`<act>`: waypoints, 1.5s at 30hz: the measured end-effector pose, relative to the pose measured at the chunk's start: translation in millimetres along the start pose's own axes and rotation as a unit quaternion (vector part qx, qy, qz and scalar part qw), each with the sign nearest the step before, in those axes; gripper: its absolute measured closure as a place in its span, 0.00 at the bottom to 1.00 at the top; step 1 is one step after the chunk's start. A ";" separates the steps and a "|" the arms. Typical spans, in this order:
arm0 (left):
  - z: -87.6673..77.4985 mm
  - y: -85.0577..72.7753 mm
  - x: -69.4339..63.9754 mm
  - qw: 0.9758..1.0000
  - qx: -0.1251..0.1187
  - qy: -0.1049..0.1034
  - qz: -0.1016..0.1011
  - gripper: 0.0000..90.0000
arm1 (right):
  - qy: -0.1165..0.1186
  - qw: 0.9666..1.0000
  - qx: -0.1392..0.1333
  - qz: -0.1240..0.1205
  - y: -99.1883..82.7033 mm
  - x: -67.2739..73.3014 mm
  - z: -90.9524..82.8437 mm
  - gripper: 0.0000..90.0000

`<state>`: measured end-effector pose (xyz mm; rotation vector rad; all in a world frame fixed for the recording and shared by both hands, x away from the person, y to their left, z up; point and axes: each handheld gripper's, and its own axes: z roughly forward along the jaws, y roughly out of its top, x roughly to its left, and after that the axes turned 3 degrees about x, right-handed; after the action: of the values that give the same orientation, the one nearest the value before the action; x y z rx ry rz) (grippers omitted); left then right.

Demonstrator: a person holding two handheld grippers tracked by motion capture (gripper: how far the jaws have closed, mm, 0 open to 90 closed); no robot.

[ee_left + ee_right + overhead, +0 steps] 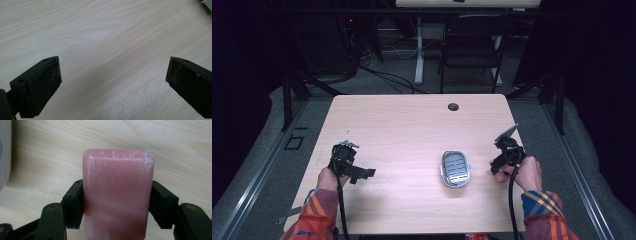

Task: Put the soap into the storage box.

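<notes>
The right gripper point(117, 202) clamps a pink soap bar point(118, 195) by its long sides, at the right of the high view near the table's point(412, 125) right edge. A grey soap dish point(455, 169) sits just left of it, lower centre. The left gripper point(113, 82), jaws wide apart and empty, hovers lower left over bare wood.

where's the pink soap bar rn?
Clamped between the right gripper's jaws, the soap bar sits over the table's right side, just right of the grey soap dish.
</notes>
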<state>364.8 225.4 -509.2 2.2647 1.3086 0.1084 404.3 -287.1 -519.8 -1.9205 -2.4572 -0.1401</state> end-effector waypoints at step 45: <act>-0.3 -0.2 -0.7 1.000 0.001 -0.001 0.002 0.00 | -0.015 0.999 -0.002 -0.041 18.5 21.4 -52.0 0.41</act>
<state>364.2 225.0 -509.0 2.2691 1.3044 0.1063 414.9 -266.2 -465.4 -1.8370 -2.5573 -0.1198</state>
